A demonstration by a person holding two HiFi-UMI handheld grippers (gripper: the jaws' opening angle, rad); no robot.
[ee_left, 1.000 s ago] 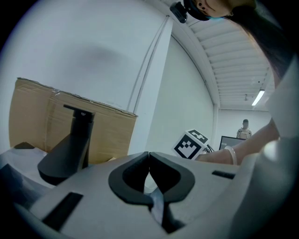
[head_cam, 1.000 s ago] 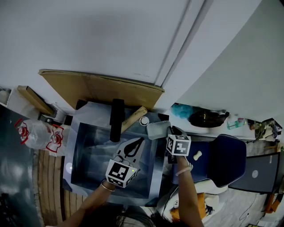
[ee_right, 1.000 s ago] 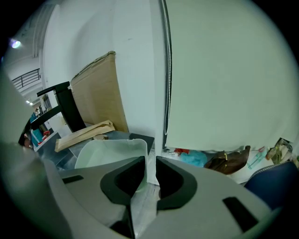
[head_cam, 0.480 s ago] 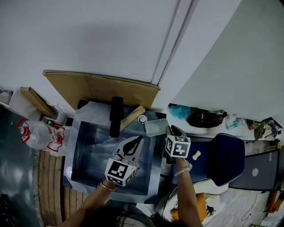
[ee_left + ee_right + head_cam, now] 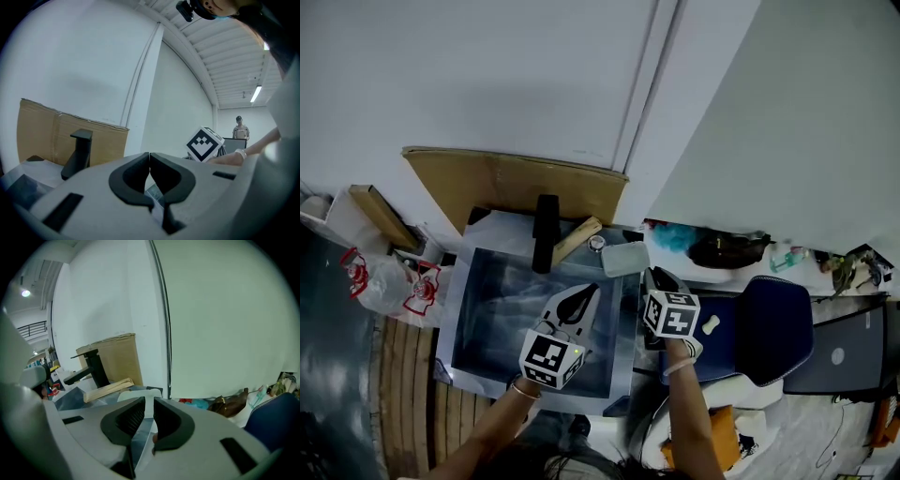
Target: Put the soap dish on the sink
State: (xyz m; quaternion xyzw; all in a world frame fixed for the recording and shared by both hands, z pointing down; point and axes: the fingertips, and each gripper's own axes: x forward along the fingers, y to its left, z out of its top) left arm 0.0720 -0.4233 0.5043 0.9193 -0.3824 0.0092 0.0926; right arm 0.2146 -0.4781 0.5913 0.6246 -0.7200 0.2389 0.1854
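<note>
The soap dish (image 5: 625, 260), a pale grey-green shallow tray, hangs over the back right corner of the steel sink (image 5: 473, 309), beside the black faucet (image 5: 547, 230). My right gripper (image 5: 650, 278) is shut on the dish's near edge; in the right gripper view the dish's wall (image 5: 146, 398) stands clamped between the jaws of the right gripper (image 5: 149, 411). My left gripper (image 5: 581, 298) hovers over the basin, shut and holding nothing. In the left gripper view that left gripper (image 5: 149, 169) has its jaws touching, with the faucet (image 5: 79, 150) ahead on the left.
A cardboard sheet (image 5: 516, 183) leans on the wall behind the sink. A wooden block (image 5: 575, 240) and a small round cap (image 5: 596, 244) lie on the back rim. A blue chair (image 5: 773, 328), a dark bag (image 5: 727, 248) and a plastic bag (image 5: 403, 281) flank the sink.
The head view has tilted, so everything sits higher in the picture. The right gripper keeps its hold on the dish by the sink's back right corner. The left gripper stays shut.
</note>
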